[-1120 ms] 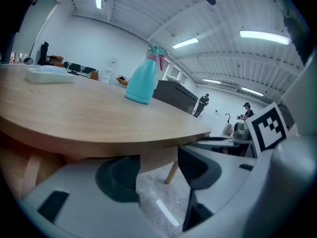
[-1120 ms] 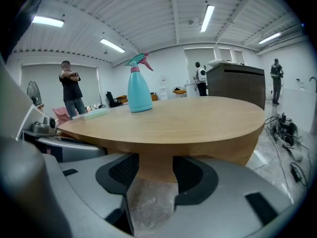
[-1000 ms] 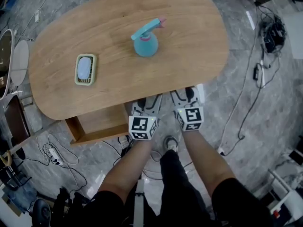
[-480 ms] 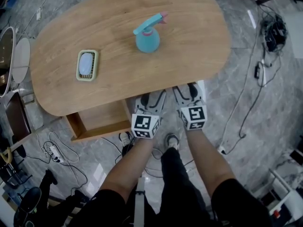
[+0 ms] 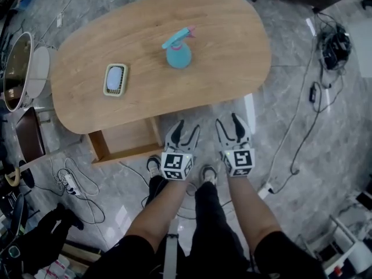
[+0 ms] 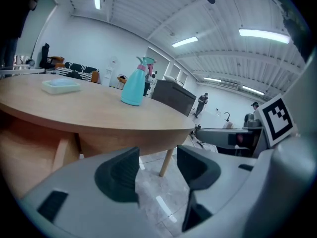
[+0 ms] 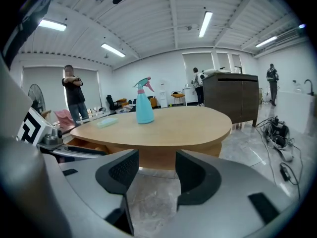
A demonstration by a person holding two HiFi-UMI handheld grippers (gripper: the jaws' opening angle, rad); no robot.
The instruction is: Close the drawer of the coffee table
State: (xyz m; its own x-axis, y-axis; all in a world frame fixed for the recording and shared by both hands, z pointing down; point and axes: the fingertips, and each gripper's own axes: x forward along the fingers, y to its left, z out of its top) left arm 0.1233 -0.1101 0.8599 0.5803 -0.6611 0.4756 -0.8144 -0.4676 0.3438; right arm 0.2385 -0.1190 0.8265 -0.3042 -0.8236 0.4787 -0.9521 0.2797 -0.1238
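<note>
Wood-coloured and pulled out, the drawer (image 5: 125,141) sticks out from under the coffee table (image 5: 232,68), just to the left of the left gripper (image 5: 186,129). That gripper's fingers (image 6: 119,175) are spread apart with only floor between them, and they touch nothing. The right gripper (image 5: 228,122) is beside it. Its fingers (image 7: 198,175) are spread too and hold nothing. Both grippers point at the near edge of the surface but are short of it, over the grey stone floor (image 5: 337,156).

Inside the drawer only its bare wooden bottom shows. Far beyond the fingers, a small yellow-green dish (image 5: 115,79) holds a pale block, and a blue spray bottle (image 5: 178,54) stands upright. Loose cables (image 5: 70,186) lie on the floor to the left of the drawer's front.
</note>
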